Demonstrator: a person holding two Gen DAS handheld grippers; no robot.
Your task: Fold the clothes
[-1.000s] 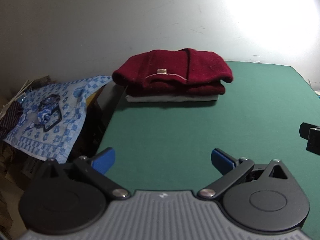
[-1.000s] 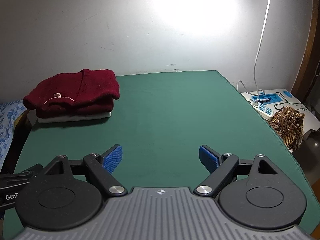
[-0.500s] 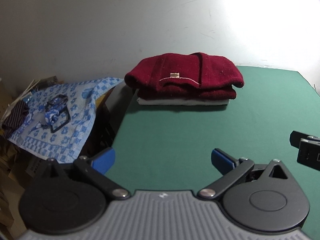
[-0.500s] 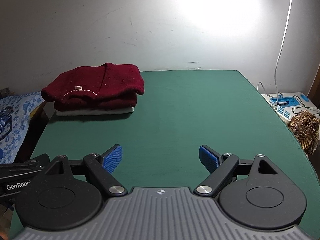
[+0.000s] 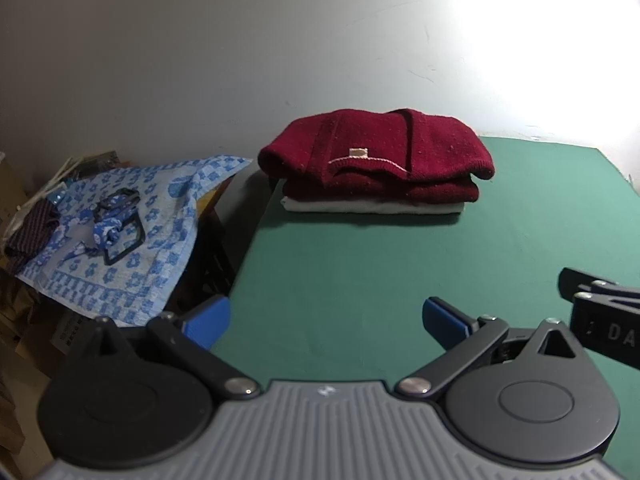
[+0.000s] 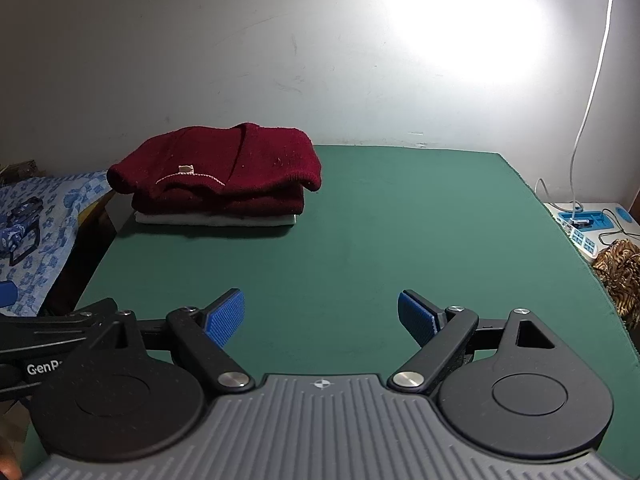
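Right wrist view: "GenR" lettering on left hand-held gripper (image 6: 8, 292).

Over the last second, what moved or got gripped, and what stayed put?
Both cameras swung left: the folded maroon sweater slid rightward in both views. The left gripper and right gripper took hold of nothing. Both stayed open and empty; the stack stayed put on the green table.

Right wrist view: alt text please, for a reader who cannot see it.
Open right tongs, holding nothing, hang over a green table. At its far left corner, a folded dark red sweater tops a white garment, near a pale wall.
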